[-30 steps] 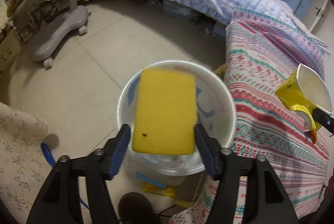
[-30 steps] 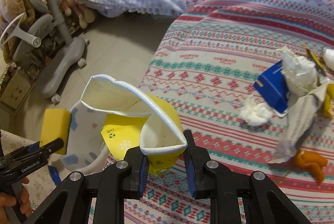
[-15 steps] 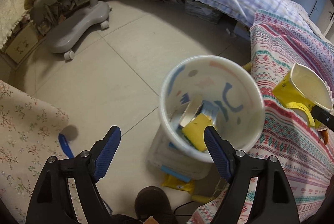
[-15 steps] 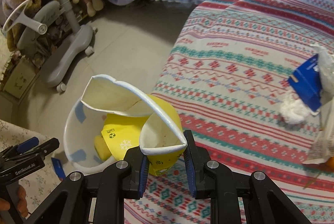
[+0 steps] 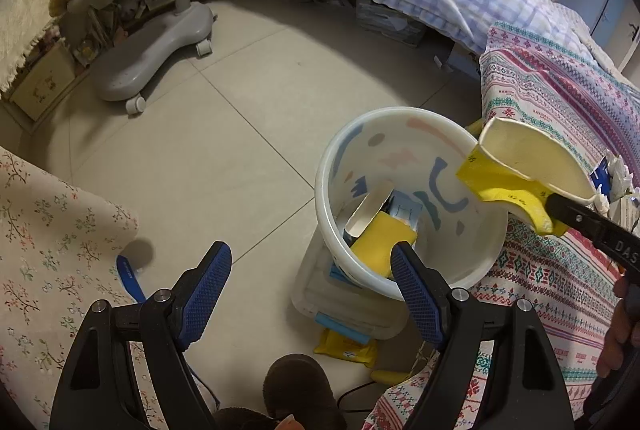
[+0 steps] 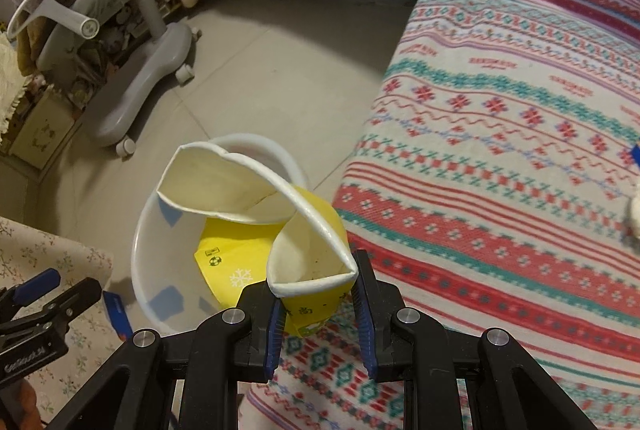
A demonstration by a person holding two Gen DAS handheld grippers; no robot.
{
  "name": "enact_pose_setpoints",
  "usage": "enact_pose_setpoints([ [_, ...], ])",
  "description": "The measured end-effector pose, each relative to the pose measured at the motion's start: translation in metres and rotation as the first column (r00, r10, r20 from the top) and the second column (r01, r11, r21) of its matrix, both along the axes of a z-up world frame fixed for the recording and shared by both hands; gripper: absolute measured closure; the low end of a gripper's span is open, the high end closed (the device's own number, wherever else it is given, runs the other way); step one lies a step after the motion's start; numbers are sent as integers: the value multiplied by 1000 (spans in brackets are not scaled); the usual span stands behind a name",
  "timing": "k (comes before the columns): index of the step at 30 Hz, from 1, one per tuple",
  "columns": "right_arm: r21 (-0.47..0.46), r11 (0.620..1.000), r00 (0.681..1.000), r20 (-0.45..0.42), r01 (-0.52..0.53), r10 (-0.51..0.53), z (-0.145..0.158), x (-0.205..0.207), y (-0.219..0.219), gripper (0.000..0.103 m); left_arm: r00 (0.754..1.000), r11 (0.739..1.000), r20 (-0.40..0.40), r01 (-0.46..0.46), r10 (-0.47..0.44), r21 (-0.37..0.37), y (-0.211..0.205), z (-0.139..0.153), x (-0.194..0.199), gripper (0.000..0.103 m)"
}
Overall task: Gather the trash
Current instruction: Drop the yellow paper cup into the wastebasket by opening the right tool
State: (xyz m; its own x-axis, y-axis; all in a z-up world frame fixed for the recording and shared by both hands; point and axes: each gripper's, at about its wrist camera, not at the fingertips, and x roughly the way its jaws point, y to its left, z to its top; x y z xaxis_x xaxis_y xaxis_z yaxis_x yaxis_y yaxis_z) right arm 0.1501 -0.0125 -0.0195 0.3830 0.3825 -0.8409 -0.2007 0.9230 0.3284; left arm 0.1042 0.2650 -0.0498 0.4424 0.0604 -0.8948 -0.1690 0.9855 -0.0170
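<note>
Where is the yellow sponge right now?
Left wrist view: the yellow sponge lies inside the white bin, low against its near wall, beside a flattened carton.

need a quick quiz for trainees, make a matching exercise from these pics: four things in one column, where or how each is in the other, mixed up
Things:
1. yellow sponge
2. crushed yellow paper cup
3. left gripper
4. white bin

Places or states:
A. pinched in the right gripper
B. standing on the floor beside the patterned bed cover
C. lying inside the bin
D. open, holding nothing

Pairs: 1-C, 2-A, 3-D, 4-B
</note>
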Motion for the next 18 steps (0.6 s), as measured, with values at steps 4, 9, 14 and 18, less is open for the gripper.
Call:
enact_pose_setpoints([
  [4, 6, 1000, 1000, -15, 5, -5, -5, 4, 5, 67, 1000, 1000, 0, -5, 5, -5, 3, 1, 0, 19],
  [9, 40, 999, 1000, -16, 27, -27, -1, 5, -1, 45, 1000, 1000, 1, -4, 4, -7, 1, 2, 0, 19],
  [14, 34, 999, 999, 10, 34, -35, 10, 1, -9, 40, 1000, 1000, -1, 9, -9, -18, -4, 5, 0, 19],
  [18, 2, 999, 998, 42, 48, -48, 22, -11, -25, 35, 999, 999, 9, 37, -37, -22, -14, 9, 1, 19],
])
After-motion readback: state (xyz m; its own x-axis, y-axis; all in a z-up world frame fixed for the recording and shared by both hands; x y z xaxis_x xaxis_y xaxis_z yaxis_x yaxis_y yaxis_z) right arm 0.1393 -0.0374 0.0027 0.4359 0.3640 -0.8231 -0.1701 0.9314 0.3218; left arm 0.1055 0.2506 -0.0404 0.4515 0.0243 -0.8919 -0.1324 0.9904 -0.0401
